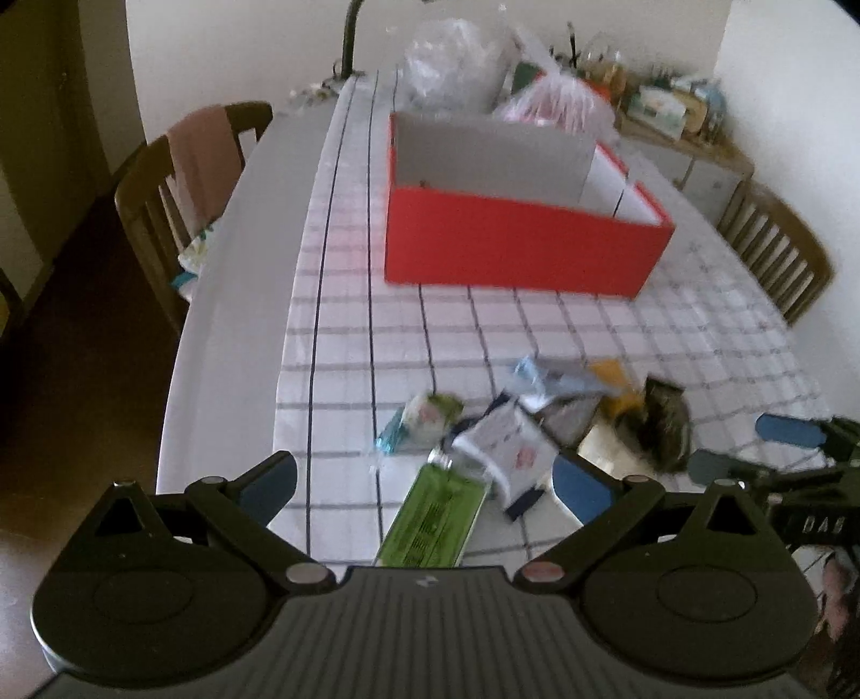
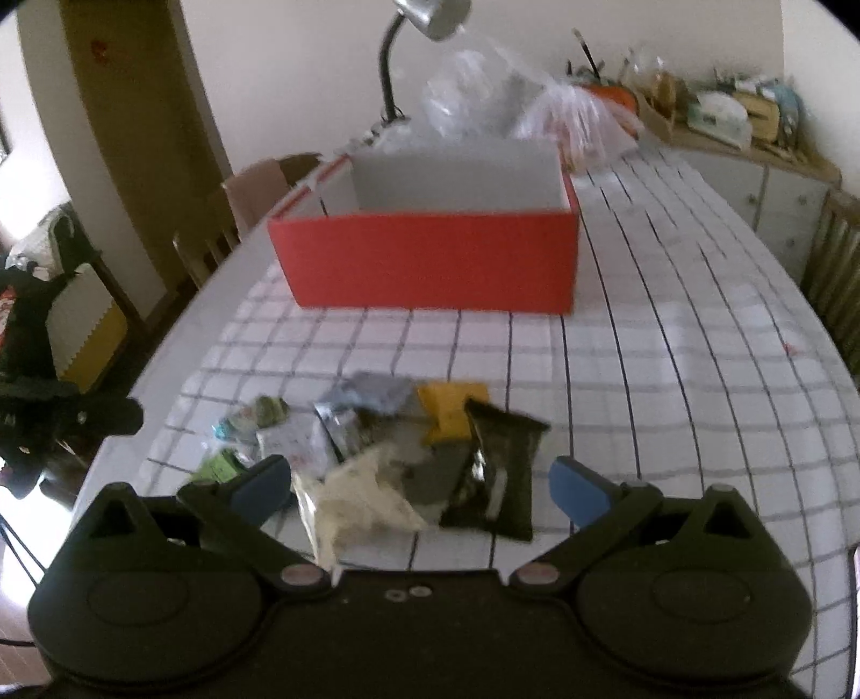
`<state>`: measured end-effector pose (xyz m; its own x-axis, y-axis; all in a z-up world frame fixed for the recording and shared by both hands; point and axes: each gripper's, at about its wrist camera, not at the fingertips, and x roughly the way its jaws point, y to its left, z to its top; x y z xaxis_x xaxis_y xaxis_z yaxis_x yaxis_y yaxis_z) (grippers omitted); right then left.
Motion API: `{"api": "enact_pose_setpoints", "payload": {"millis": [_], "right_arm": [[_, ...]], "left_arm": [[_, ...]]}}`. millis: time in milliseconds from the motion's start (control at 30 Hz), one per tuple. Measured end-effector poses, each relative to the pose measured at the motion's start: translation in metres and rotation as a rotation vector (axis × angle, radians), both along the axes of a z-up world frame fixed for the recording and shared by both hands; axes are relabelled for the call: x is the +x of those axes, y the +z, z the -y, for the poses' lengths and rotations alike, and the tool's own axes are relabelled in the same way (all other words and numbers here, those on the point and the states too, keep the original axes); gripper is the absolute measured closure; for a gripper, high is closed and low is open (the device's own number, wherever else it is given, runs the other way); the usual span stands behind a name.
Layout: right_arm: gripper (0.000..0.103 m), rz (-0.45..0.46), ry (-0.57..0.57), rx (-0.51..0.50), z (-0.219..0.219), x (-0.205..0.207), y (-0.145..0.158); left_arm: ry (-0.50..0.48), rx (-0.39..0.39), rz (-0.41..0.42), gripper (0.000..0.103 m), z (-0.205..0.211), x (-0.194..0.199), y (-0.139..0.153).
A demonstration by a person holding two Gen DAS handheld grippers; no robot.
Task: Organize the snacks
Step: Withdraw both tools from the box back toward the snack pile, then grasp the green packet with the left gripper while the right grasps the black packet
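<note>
A pile of snack packets lies on the checked tablecloth near the front edge. In the left wrist view I see a green packet (image 1: 430, 516), a white packet (image 1: 505, 446), a yellow one (image 1: 613, 376) and a dark one (image 1: 666, 425). My left gripper (image 1: 424, 489) is open above the green packet, holding nothing. In the right wrist view my right gripper (image 2: 419, 486) is open over a cream packet (image 2: 360, 500) and a dark packet (image 2: 500, 473), holding nothing. A red box (image 1: 516, 247) with a white inside stands beyond the pile; it also shows in the right wrist view (image 2: 430, 258).
Plastic bags (image 2: 484, 97) and a desk lamp (image 2: 424, 16) stand behind the box. Wooden chairs stand at the table's left (image 1: 177, 193) and right (image 1: 774, 242). A cluttered sideboard (image 2: 742, 129) lines the far right wall. The right gripper (image 1: 763, 446) shows at the left view's right edge.
</note>
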<state>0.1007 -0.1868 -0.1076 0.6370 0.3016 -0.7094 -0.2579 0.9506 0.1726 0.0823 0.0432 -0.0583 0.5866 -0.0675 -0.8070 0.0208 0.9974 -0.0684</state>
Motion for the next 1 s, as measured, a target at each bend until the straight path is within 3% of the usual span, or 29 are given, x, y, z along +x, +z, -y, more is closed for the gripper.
{"api": "enact_pose_setpoints", "payload": {"millis": [367, 467, 667, 1000], "right_arm": [[0.001, -0.079, -0.078, -0.023, 0.01, 0.024, -0.041], [0.003, -0.1, -0.123, -0.01, 0.016, 0.037, -0.049], [0.012, -0.124, -0.134, -0.021, 0.018, 0.053, -0.058], [0.041, -0.148, -0.106, -0.017, 0.014, 0.059, -0.064]], "left_arm": [[-0.033, 0.05, -0.181, 0.002, 0.002, 0.009, -0.064], [-0.049, 0.065, -0.194, 0.002, 0.004, 0.011, -0.071], [-0.083, 0.077, -0.222, 0.021, 0.009, 0.017, -0.081], [-0.107, 0.086, -0.227, 0.048, 0.011, 0.02, -0.083]]}}
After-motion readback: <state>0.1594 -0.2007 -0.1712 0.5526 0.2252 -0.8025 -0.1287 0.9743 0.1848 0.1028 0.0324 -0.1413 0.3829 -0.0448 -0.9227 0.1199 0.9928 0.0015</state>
